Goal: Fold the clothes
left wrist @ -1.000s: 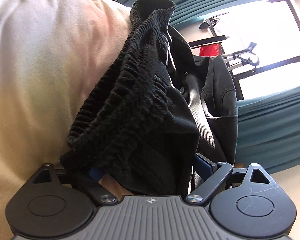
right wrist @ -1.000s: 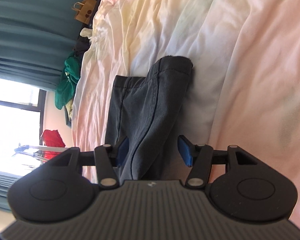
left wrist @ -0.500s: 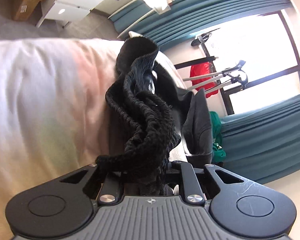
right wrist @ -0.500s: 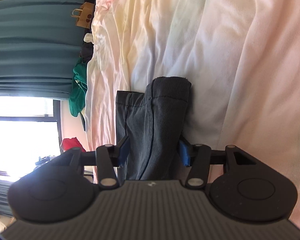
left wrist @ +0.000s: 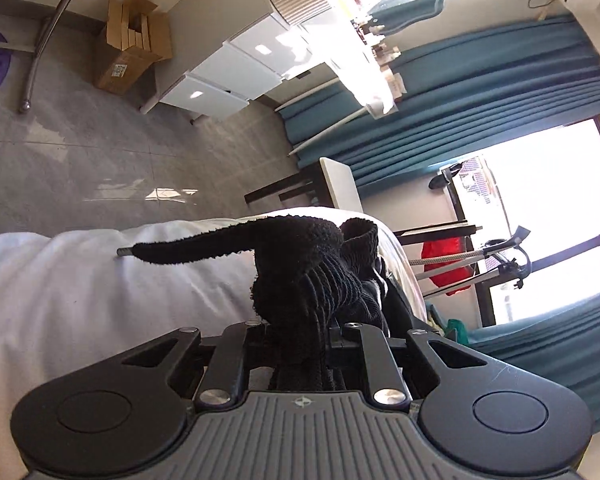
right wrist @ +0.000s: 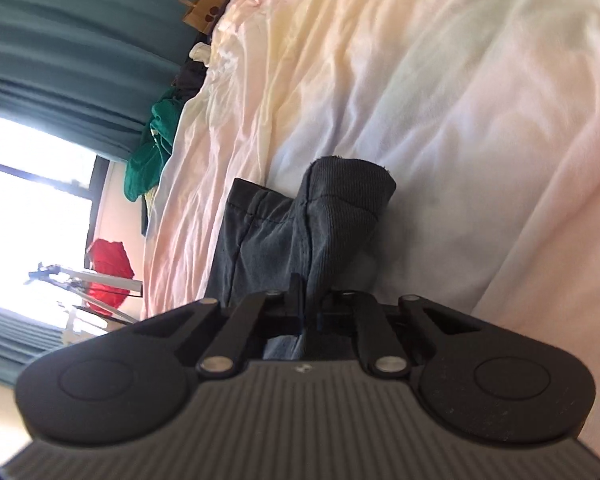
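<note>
In the left wrist view my left gripper (left wrist: 300, 344) is shut on the ribbed waistband of a black garment (left wrist: 320, 276), which bunches up between the jaws and hides the pads. The cloth is lifted off the white bedsheet (left wrist: 80, 288), with one edge sticking out to the left. In the right wrist view my right gripper (right wrist: 309, 316) is shut on a fold of a dark grey garment (right wrist: 300, 232). Its hem end stands up from the pale sheet (right wrist: 460, 120) just ahead of the jaws.
Beyond the bed lie a grey tiled floor (left wrist: 120, 160), a cardboard box (left wrist: 134, 52), white drawers (left wrist: 228, 76) and teal curtains (left wrist: 480, 112). A drying rack with a red item (left wrist: 444, 264) stands by the window. Green clothes (right wrist: 152, 152) and a paper bag (right wrist: 204, 10) lie at the bed's edge.
The left gripper closed on the black waistband and rose, so the floor and drawers now show. The right gripper's jaws closed from wide apart onto the grey garment's fold.
</note>
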### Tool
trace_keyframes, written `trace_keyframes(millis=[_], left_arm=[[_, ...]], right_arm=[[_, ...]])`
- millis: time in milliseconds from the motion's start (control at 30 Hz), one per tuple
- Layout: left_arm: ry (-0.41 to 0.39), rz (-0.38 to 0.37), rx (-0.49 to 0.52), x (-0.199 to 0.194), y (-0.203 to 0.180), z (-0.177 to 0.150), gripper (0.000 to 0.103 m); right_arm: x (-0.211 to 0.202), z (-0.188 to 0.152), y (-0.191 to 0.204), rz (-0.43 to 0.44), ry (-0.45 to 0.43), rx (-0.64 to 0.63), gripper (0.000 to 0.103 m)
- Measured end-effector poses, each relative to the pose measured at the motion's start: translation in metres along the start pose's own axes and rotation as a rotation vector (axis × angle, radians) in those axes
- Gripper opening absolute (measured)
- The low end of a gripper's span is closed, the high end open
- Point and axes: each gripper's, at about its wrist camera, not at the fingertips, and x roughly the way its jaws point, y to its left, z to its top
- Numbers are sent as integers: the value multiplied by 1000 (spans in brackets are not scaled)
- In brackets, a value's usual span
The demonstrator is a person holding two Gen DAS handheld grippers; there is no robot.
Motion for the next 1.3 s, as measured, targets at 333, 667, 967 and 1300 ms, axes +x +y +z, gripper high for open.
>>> trace_keyframes(millis=[333,667,967,1300], left_arm=[[79,193,103,19,12,-7,18],[-28,309,409,-9,-36,-36,35],[-181,229,734,-46,-100,-89,81],[-35,113,945,-2,-134,-148,93]], right_arm=[[-13,13,-29,-190,21,-25,7],[-24,-12,19,-275,-48,-325,13],[-70,-33,75,-304,-315,-601,84],[-91,-91,133,-20,-239,-784,84]])
